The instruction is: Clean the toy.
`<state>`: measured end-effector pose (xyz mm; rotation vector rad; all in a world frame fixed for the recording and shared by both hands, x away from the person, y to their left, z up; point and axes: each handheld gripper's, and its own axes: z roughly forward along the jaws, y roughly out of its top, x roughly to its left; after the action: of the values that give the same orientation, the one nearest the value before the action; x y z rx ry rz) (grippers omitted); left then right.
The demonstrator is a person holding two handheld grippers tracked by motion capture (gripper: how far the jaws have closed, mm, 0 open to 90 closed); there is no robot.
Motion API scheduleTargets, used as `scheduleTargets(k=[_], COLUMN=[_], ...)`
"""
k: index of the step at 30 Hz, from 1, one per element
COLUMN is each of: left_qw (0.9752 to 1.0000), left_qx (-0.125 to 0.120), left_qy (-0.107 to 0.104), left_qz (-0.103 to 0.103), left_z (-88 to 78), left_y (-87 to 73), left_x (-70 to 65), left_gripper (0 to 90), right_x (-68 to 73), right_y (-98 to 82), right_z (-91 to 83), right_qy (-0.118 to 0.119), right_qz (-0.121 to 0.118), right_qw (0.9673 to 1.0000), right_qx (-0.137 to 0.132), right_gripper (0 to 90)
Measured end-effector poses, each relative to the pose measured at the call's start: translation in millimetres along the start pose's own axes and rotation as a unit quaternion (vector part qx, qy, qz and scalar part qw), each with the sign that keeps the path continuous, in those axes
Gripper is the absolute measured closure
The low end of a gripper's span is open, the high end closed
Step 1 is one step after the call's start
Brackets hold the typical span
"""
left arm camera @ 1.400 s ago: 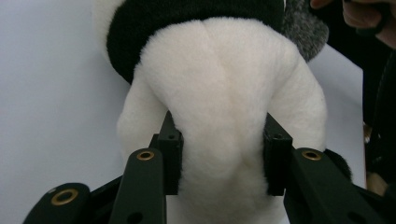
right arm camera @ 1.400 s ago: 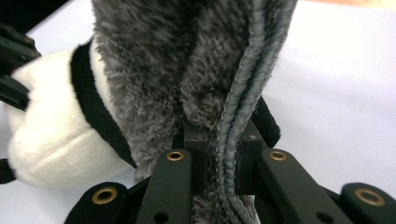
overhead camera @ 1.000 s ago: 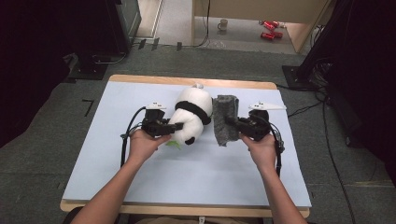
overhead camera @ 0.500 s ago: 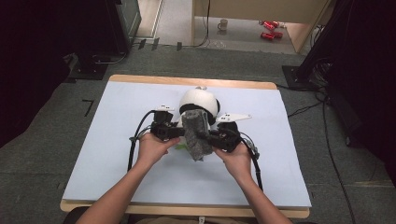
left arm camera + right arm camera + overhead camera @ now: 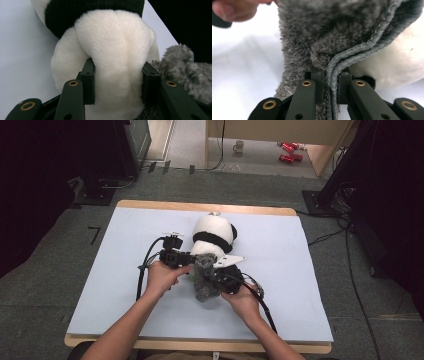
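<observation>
Plush panda [image 5: 214, 234], fuzzy grey cloth [image 5: 205, 281] w/ stitched hem, matt table [image 5: 300, 285]

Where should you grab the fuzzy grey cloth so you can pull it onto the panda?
Probably by its stitched rim, coming in from below along the edge: the hem is thin, firm and folds flat between the fingers. The right gripper pinches it there now, beside the panda.

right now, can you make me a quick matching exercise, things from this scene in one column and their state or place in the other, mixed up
Things:
1. left gripper
2. right gripper
3. panda plush
4. grey fleece cloth

States or places:
a. lies on the pale blue table top, black band round its body
b. fingers shut on a bound fabric edge
c. fingers pressed into white fur
d. hangs bunched between the two hands, in front of the plush

Pairs: 1-c, 2-b, 3-a, 4-d
</observation>
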<state>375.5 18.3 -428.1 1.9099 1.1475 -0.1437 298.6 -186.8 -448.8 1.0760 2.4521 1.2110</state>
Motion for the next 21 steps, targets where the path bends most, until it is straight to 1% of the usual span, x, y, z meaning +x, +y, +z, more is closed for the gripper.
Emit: scheduleTargets(k=[1, 3, 4, 7, 9, 10, 11, 12, 14, 15, 16, 17, 19, 21], left_qw=[1.0, 1.0, 1.0, 1.0, 0.9999, 0.9999, 0.9997, 0.9996, 0.9994, 0.9994, 0.9995, 0.9994, 0.9992, 0.999], left_qx=[0.0, -0.003, -0.002, -0.003, -0.004, -0.008, -0.011, -0.015, -0.02, -0.024, -0.025, -0.026, -0.032, -0.034], left_qy=[-0.002, -0.001, -0.002, -0.003, -0.007, -0.009, -0.012, -0.015, -0.018, -0.016, -0.014, -0.015, -0.015, -0.016], left_qz=[-0.002, -0.003, -0.004, -0.005, -0.01, -0.012, -0.016, -0.019, -0.021, -0.019, -0.017, -0.018, -0.021, -0.022], left_z=[-0.4, -1.2, -1.2, -2.6, -4.8, -6.2, -7.4, -9.5, -12.5, -13.5, -14.1, -14.4, -15.8, -16.6], left_y=[0.3, 0.9, 1.3, 2.4, 3.5, 4.0, 4.6, 5.5, 6.6, 6.8, 6.6, 6.5, 7.0, 7.4], left_x=[1.0, 1.8, 1.9, 2.9, 4.7, 5.6, 6.4, 7.5, 9.2, 9.8, 10.6, 11.5, 13.2, 15.4], left_gripper=[57.0, 57.0, 57.0, 57.1, 57.1, 57.2, 57.2, 57.2, 57.2, 57.1, 57.1, 57.1, 57.2, 57.2], right_x=[-0.1, -0.3, -0.5, -3.0, -4.8, -5.8, -7.1, -9.3, -14.5, -16.8, -17.8, -16.8, -15.0, -13.0], right_y=[-0.5, -2.7, -4.6, -8.3, -8.9, -9.7, -11.1, -13.4, -17.6, -17.7, -16.3, -14.1, -9.2, -3.1], right_z=[0.5, 3.3, 5.3, 9.7, 11.1, 12.8, 15.1, 17.6, 20.6, 20.5, 19.7, 18.3, 14.0, 6.7], right_qy=[0.001, 0.0, 0.0, 0.005, 0.008, 0.008, 0.005, 0.002, 0.003, 0.009, 0.011, 0.013, 0.025, 0.042], right_qz=[-0.001, -0.008, -0.008, 0.002, 0.007, 0.006, 0.01, 0.012, 0.028, 0.037, 0.039, 0.035, 0.022, 0.006], right_qw=[1.0, 0.9999, 0.9998, 0.9996, 0.9995, 0.9992, 0.9986, 0.9981, 0.9974, 0.9971, 0.9968, 0.9965, 0.9962, 0.9966], right_qx=[0.001, 0.013, 0.018, 0.026, 0.031, 0.039, 0.052, 0.06, 0.066, 0.066, 0.069, 0.074, 0.08, 0.07], right_gripper=[81.5, 81.5, 81.5, 81.5, 81.5, 81.4, 81.4, 81.4, 81.3, 81.3, 81.3, 81.3, 81.4, 81.5])
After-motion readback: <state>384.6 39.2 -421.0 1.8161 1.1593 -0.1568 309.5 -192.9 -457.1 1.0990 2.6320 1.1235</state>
